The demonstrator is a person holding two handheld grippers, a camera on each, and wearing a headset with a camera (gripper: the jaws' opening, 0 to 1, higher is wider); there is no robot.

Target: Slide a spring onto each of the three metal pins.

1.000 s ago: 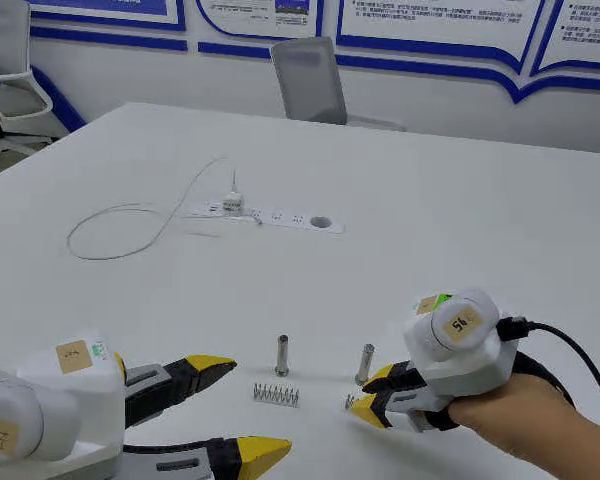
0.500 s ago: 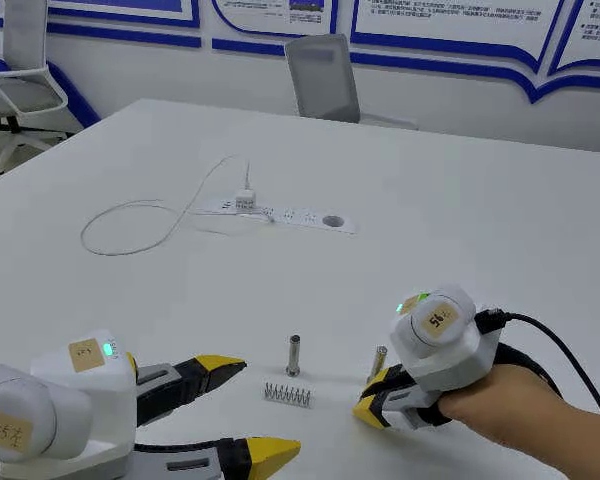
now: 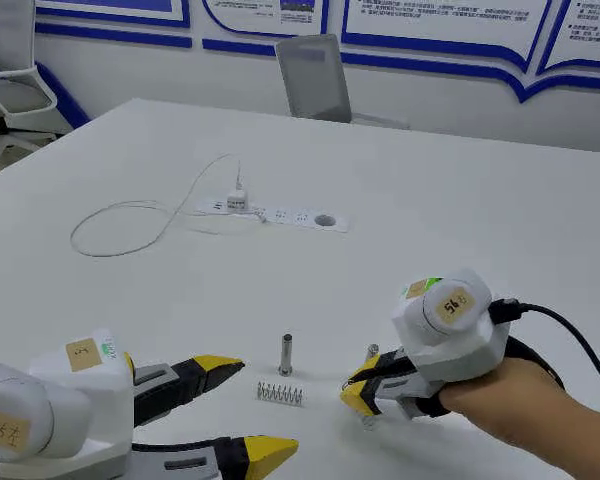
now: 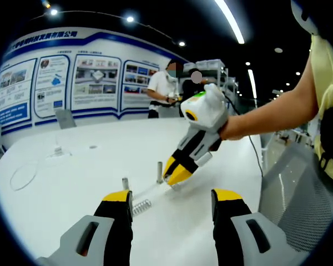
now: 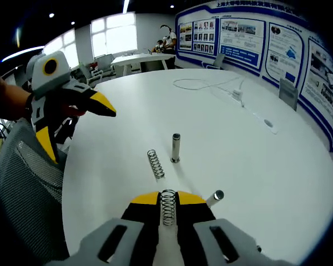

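Your left gripper (image 3: 262,408) hovers low, jaws spread and empty. Your right gripper (image 5: 167,197) has its jaws clenched on a spring (image 5: 167,209), just beside the nearer pin (image 5: 215,195). Next, I judge, line the coil over that pin's top and slide it down. Another spring (image 5: 155,163) lies by the farther pin (image 5: 176,147).

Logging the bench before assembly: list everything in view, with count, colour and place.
table: one, white, under everything
metal pins: two, silver, between the grippers
loose spring: one, silver, lying by the left pin
held spring: one, silver, between the right gripper's fingers
power strip: one, white, mid-table
cable: one, white, looped left of the strip
chairs: two, grey, beyond the table
left gripper: white, black-and-yellow fingers, open
right gripper: same colours, shut on the held spring
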